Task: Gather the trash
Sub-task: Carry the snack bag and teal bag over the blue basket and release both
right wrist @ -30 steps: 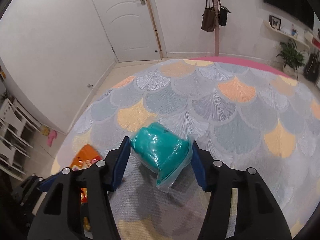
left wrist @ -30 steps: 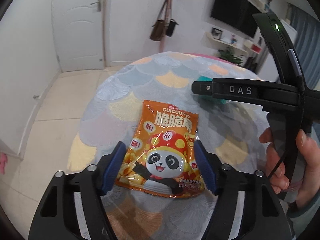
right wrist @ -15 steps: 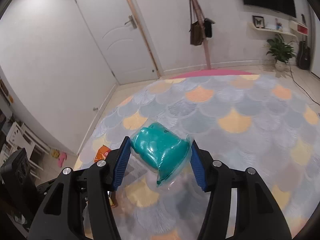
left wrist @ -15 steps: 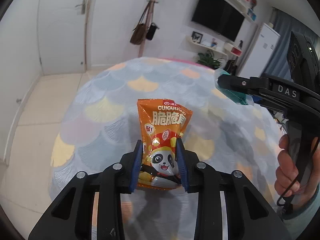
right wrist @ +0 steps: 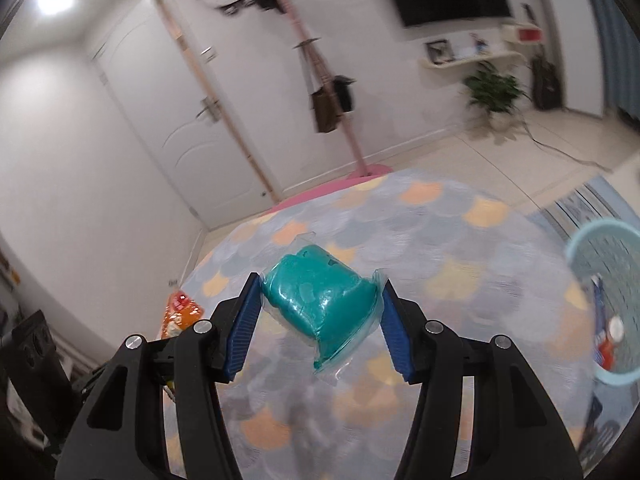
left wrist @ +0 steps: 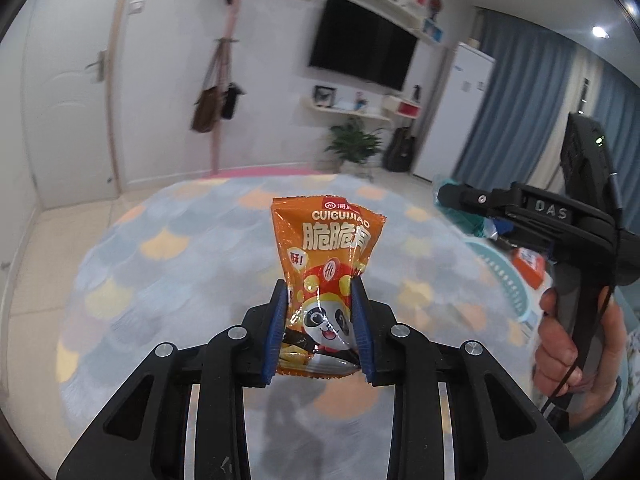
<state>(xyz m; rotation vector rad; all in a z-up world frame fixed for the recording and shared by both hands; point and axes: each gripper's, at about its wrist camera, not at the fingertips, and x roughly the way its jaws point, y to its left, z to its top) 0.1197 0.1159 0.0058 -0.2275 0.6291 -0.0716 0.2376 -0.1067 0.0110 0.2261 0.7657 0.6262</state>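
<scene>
Left wrist, scalloped rug (left wrist: 180, 264), TV (left wrist: 362, 54) on wall

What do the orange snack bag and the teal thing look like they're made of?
Orange snack bag: thin glossy plastic film, judging by its crinkles, glare and crimped top seal. Teal packet: seemingly soft, dough-like stuff in clear shiny wrap; a transparent edge shows around it.

We see our left gripper (left wrist: 318, 330) pinching an orange snack bag (left wrist: 322, 276) upright above the rug (left wrist: 192, 280), right gripper (left wrist: 516, 210) alongside.

Black tongs (left wrist: 319, 332) with blue ribbed pads (left wrist: 277, 330), silver screws and white "DAS" lettering.
</scene>
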